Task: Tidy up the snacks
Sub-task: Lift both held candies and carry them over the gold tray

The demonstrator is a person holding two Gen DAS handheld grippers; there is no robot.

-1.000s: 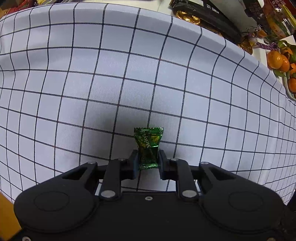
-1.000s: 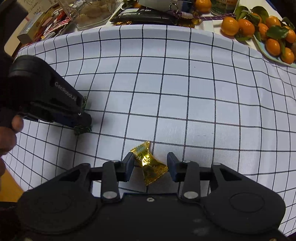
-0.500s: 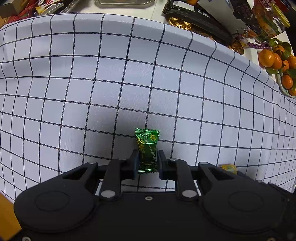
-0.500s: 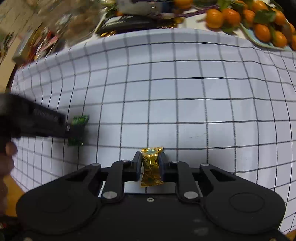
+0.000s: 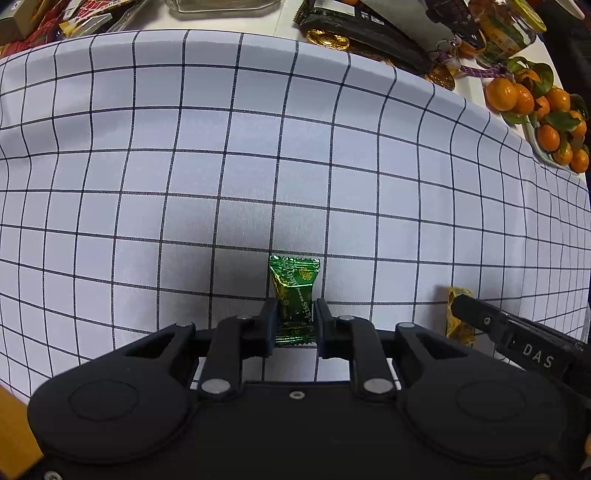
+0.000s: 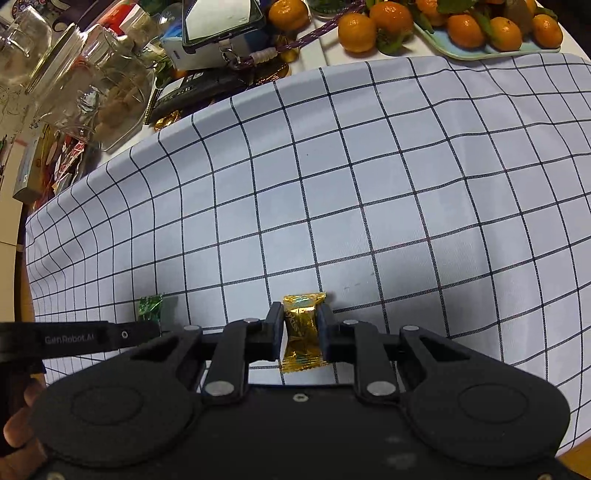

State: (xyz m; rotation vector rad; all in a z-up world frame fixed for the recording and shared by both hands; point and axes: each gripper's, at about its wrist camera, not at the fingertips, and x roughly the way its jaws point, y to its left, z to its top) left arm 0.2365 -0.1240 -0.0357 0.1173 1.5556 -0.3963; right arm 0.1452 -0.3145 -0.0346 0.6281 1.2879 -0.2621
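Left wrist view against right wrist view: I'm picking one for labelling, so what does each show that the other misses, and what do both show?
Only the left wrist view shows the green candy squarely, pinched in the left gripper, plus gold coins beyond the cloth.

Only the right wrist view shows the gold candy squarely, pinched in the right gripper, plus glass jars, a phone and the person's hand.

Both show the checked cloth, the oranges, and each other's gripper and candy at the edge.
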